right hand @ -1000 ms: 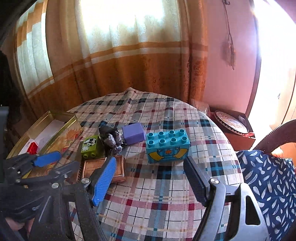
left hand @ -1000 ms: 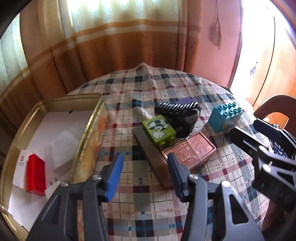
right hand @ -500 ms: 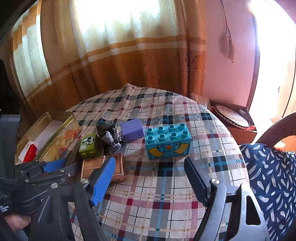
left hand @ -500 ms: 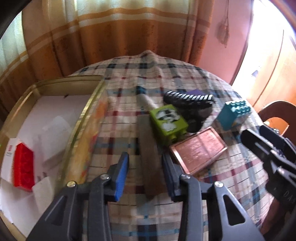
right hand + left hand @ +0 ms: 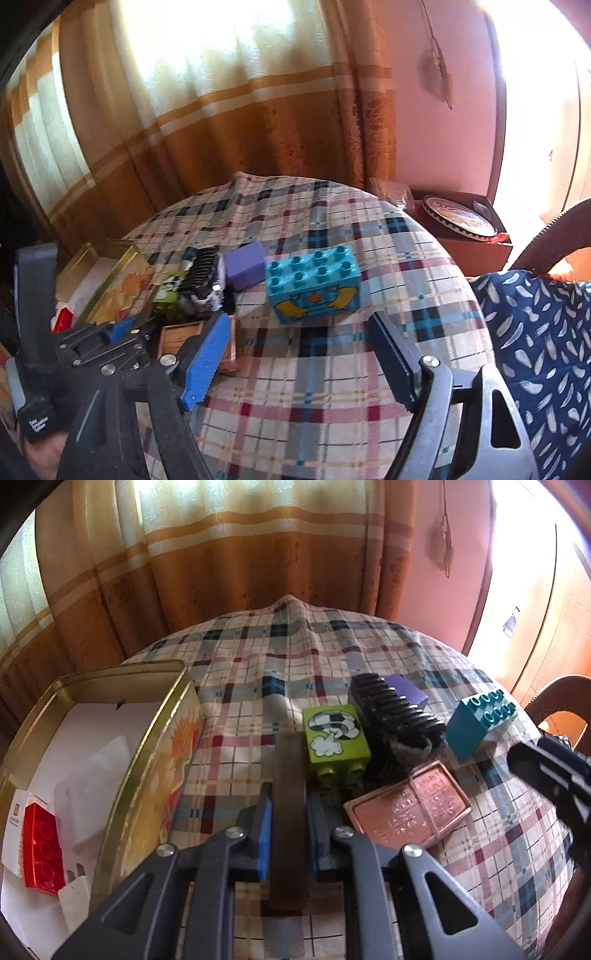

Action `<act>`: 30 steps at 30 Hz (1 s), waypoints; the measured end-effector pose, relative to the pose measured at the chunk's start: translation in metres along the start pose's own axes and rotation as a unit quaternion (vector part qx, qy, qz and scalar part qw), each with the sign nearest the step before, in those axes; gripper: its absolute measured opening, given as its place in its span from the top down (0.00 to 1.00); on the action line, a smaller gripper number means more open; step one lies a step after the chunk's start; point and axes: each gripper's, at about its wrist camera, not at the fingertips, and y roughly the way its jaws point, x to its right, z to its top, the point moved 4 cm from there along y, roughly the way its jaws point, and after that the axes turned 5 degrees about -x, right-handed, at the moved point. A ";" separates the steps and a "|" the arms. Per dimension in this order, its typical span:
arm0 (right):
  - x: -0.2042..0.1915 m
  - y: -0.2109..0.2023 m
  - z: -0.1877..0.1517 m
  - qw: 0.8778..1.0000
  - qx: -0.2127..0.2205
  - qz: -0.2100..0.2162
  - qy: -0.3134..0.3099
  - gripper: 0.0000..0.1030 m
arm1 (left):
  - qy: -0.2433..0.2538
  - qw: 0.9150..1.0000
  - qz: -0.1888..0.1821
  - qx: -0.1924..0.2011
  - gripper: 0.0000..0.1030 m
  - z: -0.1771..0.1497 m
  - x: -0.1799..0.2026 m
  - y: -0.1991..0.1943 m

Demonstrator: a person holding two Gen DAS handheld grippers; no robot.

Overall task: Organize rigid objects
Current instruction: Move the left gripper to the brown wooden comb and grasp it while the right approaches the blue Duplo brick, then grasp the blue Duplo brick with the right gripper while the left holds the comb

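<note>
Orange-and-cream striped curtains (image 5: 240,554) hang behind a round table under a plaid cloth (image 5: 258,657), with pink wall off to the right.

Biggest thing on it is the open gold metal tin (image 5: 122,672) along the left edge, lined with white paper. One red studded building brick (image 5: 40,849) sits in its near corner.

Rest of the stuff is bunched in the middle of the cloth, outside the tin. Teal studded brick with yellow shapes on its side (image 5: 314,284) stands by itself toward the right. Flat copper-coloured embossed rectangular plate (image 5: 410,808) lies near me. A black ridged comb-like piece (image 5: 399,712) sits behind that, touching a lime-green brick with a football picture (image 5: 334,738), and a small purple cube (image 5: 245,269) is just past it.

My left claw (image 5: 290,834) has just been squeezing in and is now clamped on a long, thin dark brown wooden slat (image 5: 290,775). Blue pad on one face, black pad on the other, and the slat runs straight away from me along the cloth, ending beside the green brick. Can't tell if it's lifted off the cloth at all.

My right claw (image 5: 295,365) is spread wide over bare cloth with nothing between the pads, teal brick just beyond it.
</note>
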 end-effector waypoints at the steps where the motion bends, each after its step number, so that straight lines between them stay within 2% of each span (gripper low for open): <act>1: 0.000 -0.001 0.004 1.000 0.009 -0.010 -0.012 0.23 | -0.001 1.000 -0.002 0.000 0.87 0.000 0.000 0.000; 4: -0.004 -0.002 0.014 0.999 0.027 -0.024 -0.032 0.07 | -0.002 1.000 -0.001 0.000 0.87 0.000 0.000 0.000; 7: -0.014 0.011 0.019 0.999 0.001 -0.017 -0.050 0.07 | -0.003 1.000 0.000 0.000 0.87 -0.001 0.000 -0.001; 9: -0.018 0.019 0.020 0.997 -0.012 -0.039 -0.062 0.07 | -0.007 1.000 -0.002 0.000 0.87 -0.001 -0.001 -0.001; 12: -0.011 0.027 0.025 0.997 -0.015 -0.062 -0.041 0.07 | -0.013 1.000 -0.008 -0.001 0.87 -0.001 -0.003 0.000; 21: 0.001 0.045 0.028 0.997 -0.040 -0.057 -0.013 0.07 | -0.012 1.000 -0.005 -0.001 0.87 -0.001 -0.004 0.001; 22: 0.002 0.048 0.027 0.997 -0.049 -0.052 -0.011 0.07 | -0.013 1.000 -0.005 -0.001 0.87 -0.001 -0.005 0.001; 23: 0.002 0.049 0.025 0.997 -0.052 -0.047 -0.009 0.19 | -0.013 1.000 -0.005 -0.001 0.87 -0.001 -0.005 0.001; 25: 0.002 0.051 0.023 0.997 -0.063 -0.040 -0.010 0.34 | -0.014 1.000 -0.006 -0.001 0.87 -0.001 -0.005 0.001; 30: -0.005 0.048 0.020 0.997 -0.056 -0.041 -0.031 0.34 | -0.016 1.000 -0.006 0.000 0.87 -0.001 -0.006 0.001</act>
